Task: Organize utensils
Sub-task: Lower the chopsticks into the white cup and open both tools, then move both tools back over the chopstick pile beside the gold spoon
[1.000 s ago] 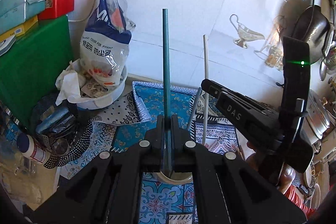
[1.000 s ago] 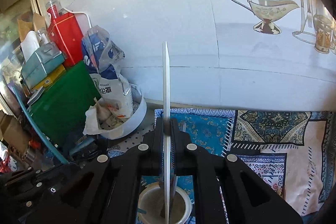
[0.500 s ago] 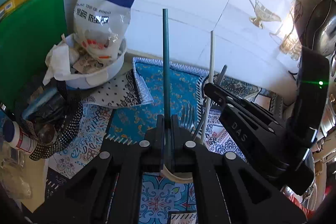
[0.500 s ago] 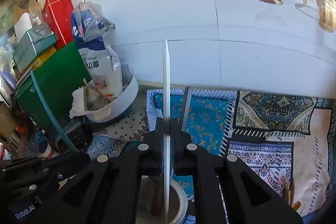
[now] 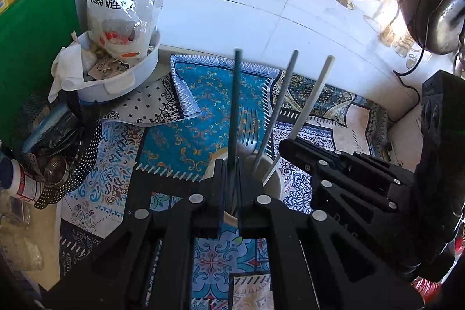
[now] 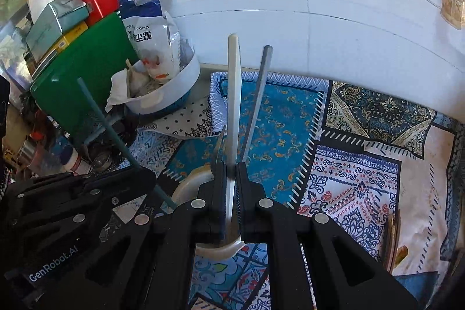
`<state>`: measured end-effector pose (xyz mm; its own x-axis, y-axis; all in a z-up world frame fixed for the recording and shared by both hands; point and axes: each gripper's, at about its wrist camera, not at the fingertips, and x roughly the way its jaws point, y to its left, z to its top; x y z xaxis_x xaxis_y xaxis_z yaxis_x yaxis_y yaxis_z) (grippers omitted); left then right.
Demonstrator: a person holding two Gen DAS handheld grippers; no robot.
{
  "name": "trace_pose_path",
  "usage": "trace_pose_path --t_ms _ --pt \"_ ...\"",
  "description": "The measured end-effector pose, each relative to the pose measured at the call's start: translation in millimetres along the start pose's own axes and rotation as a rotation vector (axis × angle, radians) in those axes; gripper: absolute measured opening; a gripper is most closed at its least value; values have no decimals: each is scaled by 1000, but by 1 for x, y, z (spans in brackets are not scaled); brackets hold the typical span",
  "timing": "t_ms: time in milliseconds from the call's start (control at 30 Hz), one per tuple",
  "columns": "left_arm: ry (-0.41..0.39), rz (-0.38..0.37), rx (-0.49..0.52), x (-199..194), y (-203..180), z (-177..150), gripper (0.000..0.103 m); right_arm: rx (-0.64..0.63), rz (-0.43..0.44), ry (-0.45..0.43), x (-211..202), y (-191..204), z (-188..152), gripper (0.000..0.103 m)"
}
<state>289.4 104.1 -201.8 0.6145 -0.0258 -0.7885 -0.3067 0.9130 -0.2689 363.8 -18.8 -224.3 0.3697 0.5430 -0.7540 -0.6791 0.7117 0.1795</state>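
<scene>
- The teal handle (image 5: pixel 234 106) is pinched upright by the closed left gripper (image 5: pixel 231 188), so it can drop into the cup (image 5: pixel 274 179) below.
- The white handle (image 6: pixel 234 95) is clamped by the closed right gripper (image 6: pixel 231 193) over the same cup, at 12 o'clock.
- A grey handle (image 5: pixel 277 109) and fork (image 5: pixel 248 125) already lean inside the cup, at 1 o'clock.

Left gripper (image 5: pixel 231 179): jaws closed to a narrow gap, clamped on the teal utensil handle (image 5: pixel 234 112), which ran toward 12 o'clock from the fingertips.
Right gripper (image 6: pixel 231 182): jaws likewise nearly together, gripping the white utensil handle (image 6: pixel 234 95), which also pointed to 12 o'clock.
Relative position: in the left wrist view the right gripper sat at 3 o'clock, close alongside; in the right wrist view the left gripper lay at 8 o'clock.
</scene>
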Motion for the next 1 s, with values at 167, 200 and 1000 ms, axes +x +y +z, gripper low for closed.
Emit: trace_pose_path --t_ms 167,200,1000 --pt "-21 -4 22 -16 -7 -2 3 -6 -10 1 -19 1 -2 6" --pt "-27 -5 28 -21 -9 -3 3 -3 -5 0 -24 0 -3 6" --pt "-116 -110 225 -71 -103 -18 26 92 -205 -190 -155 -49 -43 34"
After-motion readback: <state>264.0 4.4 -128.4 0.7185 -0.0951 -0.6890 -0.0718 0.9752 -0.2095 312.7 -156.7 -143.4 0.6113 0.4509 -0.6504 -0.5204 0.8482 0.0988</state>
